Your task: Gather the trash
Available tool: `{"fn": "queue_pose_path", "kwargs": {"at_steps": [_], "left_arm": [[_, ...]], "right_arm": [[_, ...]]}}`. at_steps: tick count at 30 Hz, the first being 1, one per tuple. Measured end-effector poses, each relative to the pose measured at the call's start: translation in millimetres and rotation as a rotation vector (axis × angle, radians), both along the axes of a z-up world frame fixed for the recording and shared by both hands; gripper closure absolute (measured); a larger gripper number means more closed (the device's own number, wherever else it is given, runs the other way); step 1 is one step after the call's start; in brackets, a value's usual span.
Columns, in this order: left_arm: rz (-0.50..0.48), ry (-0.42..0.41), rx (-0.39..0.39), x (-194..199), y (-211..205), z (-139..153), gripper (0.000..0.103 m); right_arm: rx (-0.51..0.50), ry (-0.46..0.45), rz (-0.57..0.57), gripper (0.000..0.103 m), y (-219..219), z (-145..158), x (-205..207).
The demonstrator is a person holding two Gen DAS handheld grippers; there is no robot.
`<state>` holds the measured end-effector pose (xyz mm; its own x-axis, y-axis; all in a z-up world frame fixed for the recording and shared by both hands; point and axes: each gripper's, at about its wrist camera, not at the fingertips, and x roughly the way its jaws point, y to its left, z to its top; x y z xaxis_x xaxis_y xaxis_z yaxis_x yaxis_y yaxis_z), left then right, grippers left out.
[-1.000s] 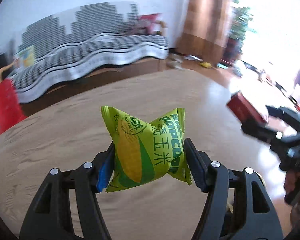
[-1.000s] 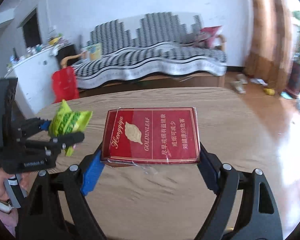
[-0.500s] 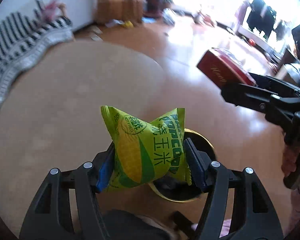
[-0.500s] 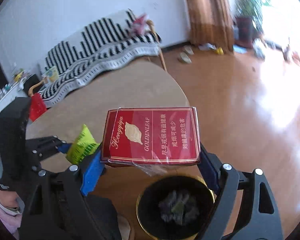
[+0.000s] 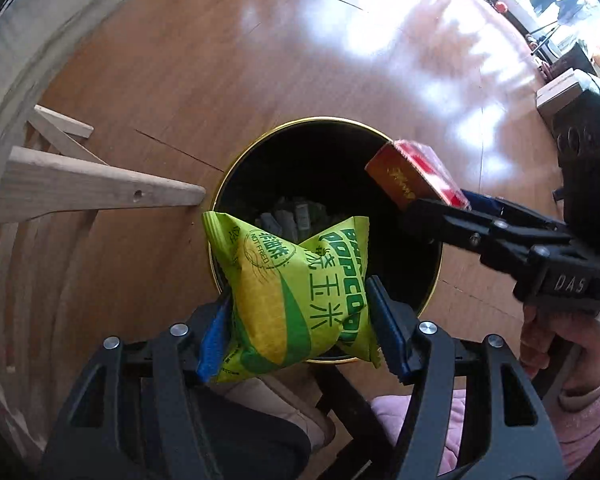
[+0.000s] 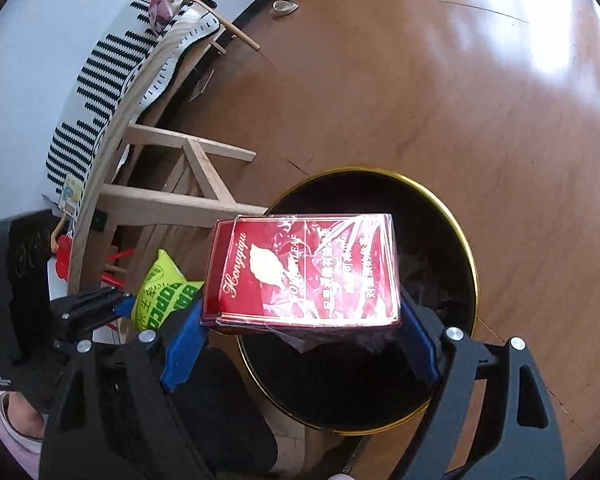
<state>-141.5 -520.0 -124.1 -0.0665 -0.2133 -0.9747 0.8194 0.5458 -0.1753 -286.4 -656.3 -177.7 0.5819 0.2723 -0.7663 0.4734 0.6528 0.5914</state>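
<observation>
My left gripper (image 5: 300,316) is shut on a green and yellow popcorn bag (image 5: 288,288) and holds it above the near rim of a black trash bin with a gold rim (image 5: 260,148). My right gripper (image 6: 300,320) is shut on a red cigarette pack (image 6: 304,272) and holds it over the bin (image 6: 460,240). The pack also shows in the left wrist view (image 5: 416,178), over the bin's right side. The bag shows at the left of the right wrist view (image 6: 160,300). Crumpled trash (image 5: 296,216) lies in the bin.
A round wooden table edge (image 5: 4,80) and its wooden legs (image 5: 100,188) stand left of the bin. Shiny wooden floor (image 6: 420,80) surrounds the bin. A striped sofa cover (image 6: 100,80) lies beyond the table. The person's legs and pink slippers (image 6: 12,432) are below.
Both grippers have swung from over the table down to above the bin, still holding the bag and the pack. The bin now fills the middle of both views.
</observation>
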Motion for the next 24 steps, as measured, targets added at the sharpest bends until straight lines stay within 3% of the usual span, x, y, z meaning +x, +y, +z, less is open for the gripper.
{"fn": "queue_pose_path", "kwargs": {"at_steps": [7,8,10,11,14,17,20,22,24], "left_arm": [[-0.018,0.003,-0.008,-9,0,-2,0.038],[-0.029,0.008,-0.002,-11,-1,-4,0.034],[-0.044,0.008,0.024,-18,-2,-8,0.011],[-0.055,0.008,0.032,-20,-3,-9,0.005],[-0.066,0.013,0.002,-21,-1,-2,0.006],[-0.013,-0.035,-0.129,-12,9,33,0.006],[0.125,-0.113,-0.282,10,34,90,0.006],[0.218,-0.194,-0.361,27,63,135,0.006],[0.287,-0.289,-0.41,40,95,176,0.006]], "right_arm": [[0.014,-0.021,-0.001,0.021,4,10,9],[0.014,-0.026,0.003,0.019,3,11,9],[0.0,-0.004,-0.009,0.013,0,14,11],[-0.011,0.013,-0.021,0.006,-3,15,11],[-0.093,0.134,-0.086,0.006,-16,20,10],[-0.189,0.169,-0.161,0.006,-25,32,1],[-0.468,0.161,-0.178,0.006,-10,69,7],[-0.631,0.106,-0.132,0.006,13,105,28],[-0.693,0.002,-0.106,0.006,33,145,48]]}}
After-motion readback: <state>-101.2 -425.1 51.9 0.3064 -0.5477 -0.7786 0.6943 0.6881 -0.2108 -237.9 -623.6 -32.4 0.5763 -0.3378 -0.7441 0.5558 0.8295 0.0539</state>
